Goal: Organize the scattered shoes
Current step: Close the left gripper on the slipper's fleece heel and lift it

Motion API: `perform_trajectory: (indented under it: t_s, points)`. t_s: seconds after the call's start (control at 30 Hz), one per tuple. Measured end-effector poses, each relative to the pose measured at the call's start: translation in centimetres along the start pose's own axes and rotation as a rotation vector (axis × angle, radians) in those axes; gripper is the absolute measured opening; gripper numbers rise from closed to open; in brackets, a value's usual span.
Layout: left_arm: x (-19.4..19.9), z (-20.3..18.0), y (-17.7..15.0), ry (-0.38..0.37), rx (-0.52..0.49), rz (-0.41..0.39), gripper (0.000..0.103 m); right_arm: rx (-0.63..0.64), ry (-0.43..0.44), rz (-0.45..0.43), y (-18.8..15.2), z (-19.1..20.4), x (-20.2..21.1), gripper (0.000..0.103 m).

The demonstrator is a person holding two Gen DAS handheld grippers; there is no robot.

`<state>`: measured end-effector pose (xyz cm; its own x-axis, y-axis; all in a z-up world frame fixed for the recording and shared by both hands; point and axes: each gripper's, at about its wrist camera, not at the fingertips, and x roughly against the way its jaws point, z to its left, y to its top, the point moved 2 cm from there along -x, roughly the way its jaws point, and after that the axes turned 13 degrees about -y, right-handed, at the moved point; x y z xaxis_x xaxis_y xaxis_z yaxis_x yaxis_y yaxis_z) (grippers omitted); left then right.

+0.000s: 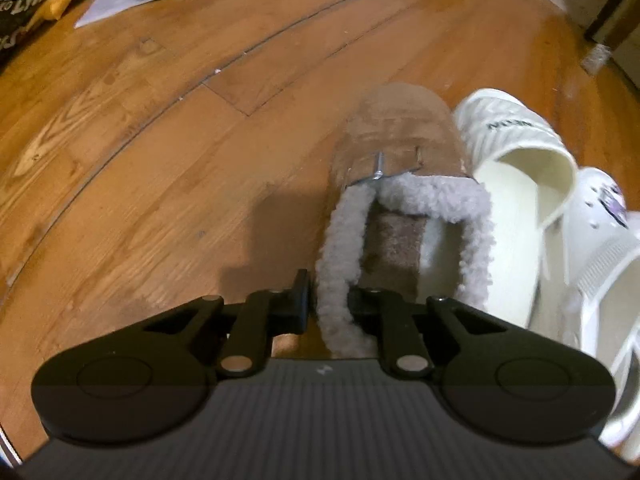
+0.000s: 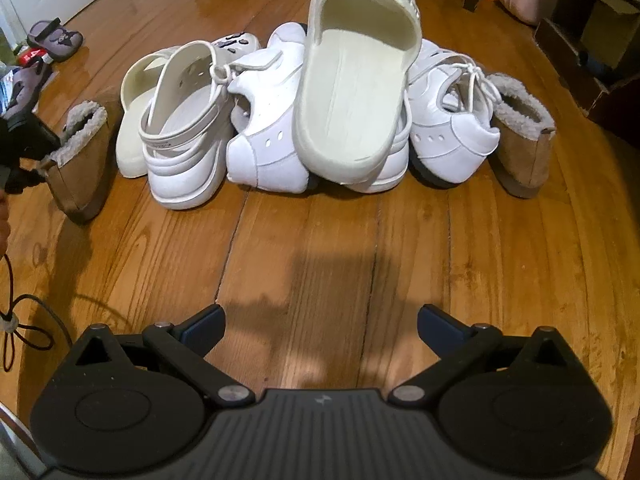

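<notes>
At the bottom of its view, the left gripper (image 1: 329,304) was clamped on the fleecy collar of the tan suede, fleece-lined slipper (image 1: 394,200) at centre. The right gripper (image 2: 320,326) gaped empty. Beyond, the cream foam slide (image 2: 356,80) topped the pile; a thin fleece pinch might slip.

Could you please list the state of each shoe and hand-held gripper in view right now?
Left hand-held gripper: shut on the left tan slipper's fleece collar.
Right hand-held gripper: open, empty, above bare floor.
Left tan slipper: gripped at its side wall.
Right tan slipper: upright, untouched.
Cream slide: propped on top of the white sneakers.
White clog: upright on the floor.
</notes>
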<state>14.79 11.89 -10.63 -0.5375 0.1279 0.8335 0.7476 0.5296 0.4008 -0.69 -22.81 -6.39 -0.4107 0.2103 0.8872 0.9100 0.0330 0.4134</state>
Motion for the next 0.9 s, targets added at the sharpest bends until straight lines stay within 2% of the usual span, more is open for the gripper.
perform_trajectory:
  t_s: [0.1,0.23,0.37,0.47,0.57,0.63,0.67,0.73,0.77,0.8,0.87,0.9]
  points:
    - [2.2,0.2,-1.4,-0.014,-0.013,-0.002,0.012,0.006,0.028,0.013,-0.5,0.6,-0.1,0.102]
    - [6.3,0.2,-6.0,-0.013,-0.07,-0.019,0.012,0.01,0.094,0.069,-1.3,1.4,-0.5,0.102]
    - [9.1,-0.2,-9.4,-0.042,-0.102,-0.013,0.005,0.032,0.144,0.109,-2.2,2.4,-0.6,0.102]
    - [11.0,-0.8,-10.0,-0.078,-0.113,-0.023,0.005,0.062,0.155,0.104,-2.4,3.3,-0.1,0.102]
    - [12.0,1.0,-9.9,-0.081,-0.111,-0.046,0.005,0.096,0.17,0.082,-2.5,4.3,0.6,0.102]
    - [11.9,2.0,-10.0,-0.124,-0.094,-0.045,0.006,0.129,0.159,0.057,-2.5,5.0,1.1,0.102]
    - [11.5,2.6,-9.7,-0.173,-0.068,-0.037,0.007,0.139,0.153,0.052,-2.5,5.3,1.2,0.102]
    - [11.1,4.4,-9.3,-0.221,-0.053,-0.016,0.014,0.154,0.145,0.052,-2.6,5.8,1.1,0.102]
    - [10.5,4.7,-9.2,-0.232,-0.042,-0.009,0.024,0.159,0.144,0.057,-2.6,5.9,0.9,0.102]
    - [9.8,4.4,-9.3,-0.232,-0.043,0.007,0.042,0.164,0.142,0.062,-2.7,6.0,0.8,0.102]
    - [8.6,4.2,-9.4,-0.231,-0.05,0.028,0.056,0.153,0.142,0.073,-2.5,5.8,0.3,0.102]
    - [8.2,4.3,-9.3,-0.23,-0.054,0.032,0.059,0.144,0.142,0.079,-2.4,5.7,0.1,0.102]
